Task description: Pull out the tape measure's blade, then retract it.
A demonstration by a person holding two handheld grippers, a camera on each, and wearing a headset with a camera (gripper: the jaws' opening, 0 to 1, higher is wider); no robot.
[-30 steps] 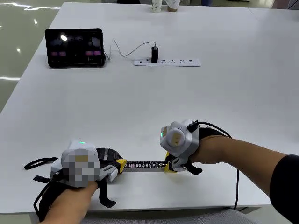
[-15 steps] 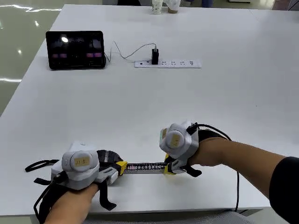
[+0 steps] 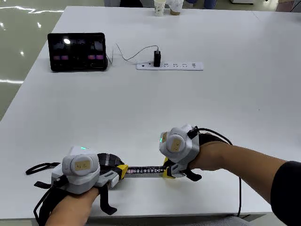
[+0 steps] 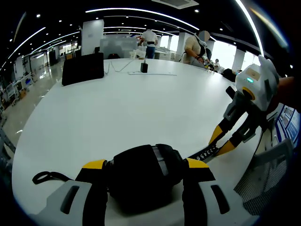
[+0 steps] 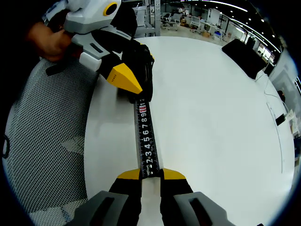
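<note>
Light was bright and even, from ceiling strips [image 4: 141, 10] that showed as long curved streaks in the left gripper view. The white table [image 3: 188, 94] ran close to blown-out, and shadows on it were faint and soft-edged. Glare streaked the glossy floor [image 3: 19, 28], and a lamp spot sat on the tablet [image 3: 76, 51] screen. The head view was sharp, without motion blur. Both gripper views bowed strongly toward their edges. The black case [image 4: 143, 181] in the left gripper [image 4: 146, 165] read as a dark mass with little detail. Blade [image 5: 146, 136] digits were crisp up to the right gripper [image 5: 150, 175].
</note>
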